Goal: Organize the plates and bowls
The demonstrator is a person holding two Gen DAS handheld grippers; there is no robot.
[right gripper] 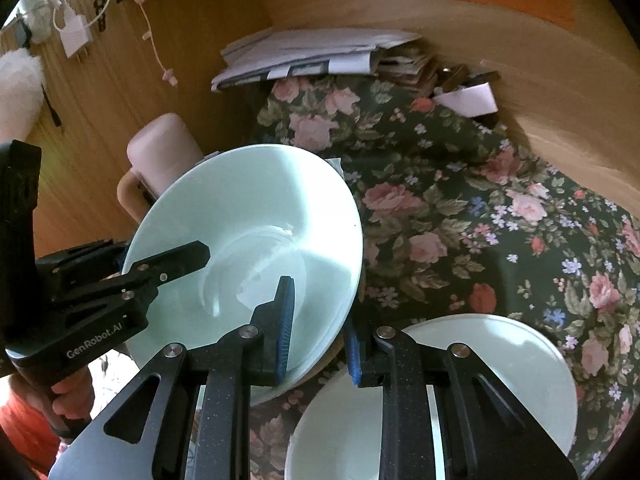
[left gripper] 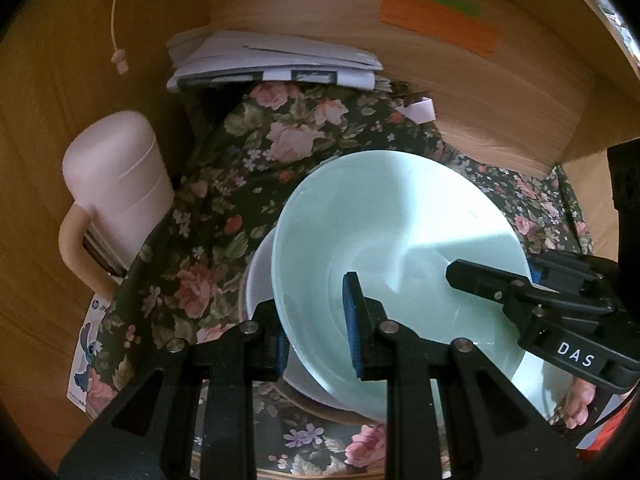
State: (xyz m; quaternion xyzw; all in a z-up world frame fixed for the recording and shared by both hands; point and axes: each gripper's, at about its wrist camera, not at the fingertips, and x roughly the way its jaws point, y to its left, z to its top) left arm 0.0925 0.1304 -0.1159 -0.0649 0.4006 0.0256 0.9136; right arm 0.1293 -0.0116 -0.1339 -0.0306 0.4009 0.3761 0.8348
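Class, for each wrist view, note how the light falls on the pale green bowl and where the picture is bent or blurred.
Left wrist view: a hard-edged shadow crosses the pale green bowl; the wooden wall curves with fisheye bend; the pink jug looks soft. Right wrist view: bright glare streaks the bowl's bottom; the corners go black.

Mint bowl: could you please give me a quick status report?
Left gripper and right gripper both shut on the mint bowl's rim, opposite sides. Bowl tilted above white dish. Second bowl beside it.
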